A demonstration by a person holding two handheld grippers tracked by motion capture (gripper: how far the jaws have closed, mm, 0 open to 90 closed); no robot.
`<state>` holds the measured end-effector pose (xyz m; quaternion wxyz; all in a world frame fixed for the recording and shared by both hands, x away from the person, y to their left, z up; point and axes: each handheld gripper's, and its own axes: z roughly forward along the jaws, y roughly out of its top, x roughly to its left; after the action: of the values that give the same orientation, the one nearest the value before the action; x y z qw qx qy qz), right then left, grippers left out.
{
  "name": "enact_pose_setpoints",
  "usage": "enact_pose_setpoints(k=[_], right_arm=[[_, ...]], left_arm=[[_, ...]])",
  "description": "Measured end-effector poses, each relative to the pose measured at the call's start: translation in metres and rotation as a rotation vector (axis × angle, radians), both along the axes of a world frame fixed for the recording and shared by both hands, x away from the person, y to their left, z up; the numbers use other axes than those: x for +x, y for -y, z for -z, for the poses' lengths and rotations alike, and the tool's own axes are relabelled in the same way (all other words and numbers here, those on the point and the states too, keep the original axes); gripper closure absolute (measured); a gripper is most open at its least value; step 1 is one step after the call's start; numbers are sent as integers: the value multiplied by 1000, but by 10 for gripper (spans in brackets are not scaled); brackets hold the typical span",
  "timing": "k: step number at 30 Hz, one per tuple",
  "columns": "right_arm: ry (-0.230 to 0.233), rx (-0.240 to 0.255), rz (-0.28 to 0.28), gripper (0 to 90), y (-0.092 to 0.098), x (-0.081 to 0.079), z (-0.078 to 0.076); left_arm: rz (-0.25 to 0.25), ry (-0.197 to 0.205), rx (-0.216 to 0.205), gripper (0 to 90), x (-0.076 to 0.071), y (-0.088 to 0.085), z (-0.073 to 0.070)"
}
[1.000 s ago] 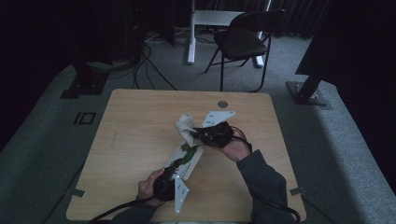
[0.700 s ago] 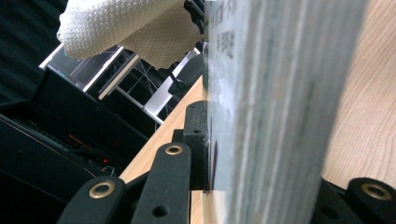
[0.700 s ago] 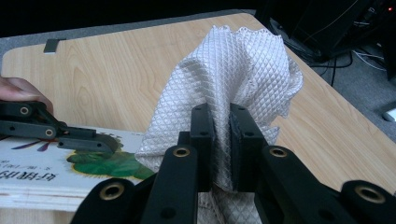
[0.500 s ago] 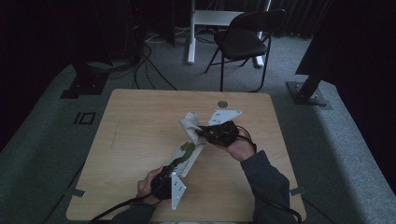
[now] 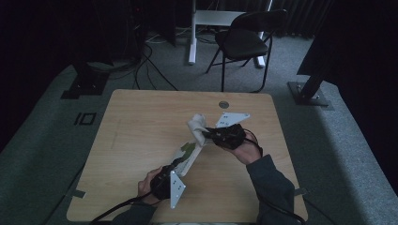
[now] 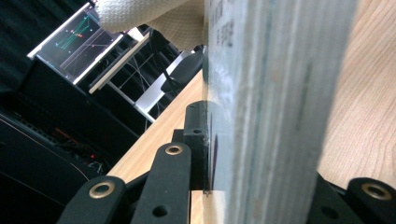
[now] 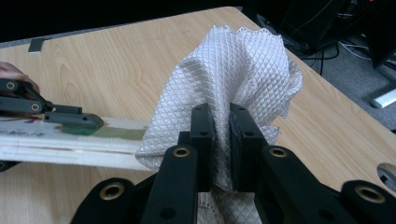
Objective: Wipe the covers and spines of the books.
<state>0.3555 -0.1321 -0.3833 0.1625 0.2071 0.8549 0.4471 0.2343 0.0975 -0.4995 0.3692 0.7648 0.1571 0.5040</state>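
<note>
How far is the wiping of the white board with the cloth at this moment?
Done: both grips are set. The left gripper is shut on the board, and the right gripper is shut on the cloth. In hand: the cloth rests against the board's far end. Left: green marks are on the board near the left gripper, so wiping looks unfinished.
</note>
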Motion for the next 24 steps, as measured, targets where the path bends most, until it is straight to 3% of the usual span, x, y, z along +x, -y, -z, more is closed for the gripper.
enact_pose_setpoints(k=[15, 24], right_arm=[[0, 30, 60, 824, 21, -2, 5], [-9, 20, 86, 824, 27, -1, 11]], left_arm=[[7, -40, -50, 788, 3, -4, -3], [22, -84, -95, 788, 6, -8, -6]])
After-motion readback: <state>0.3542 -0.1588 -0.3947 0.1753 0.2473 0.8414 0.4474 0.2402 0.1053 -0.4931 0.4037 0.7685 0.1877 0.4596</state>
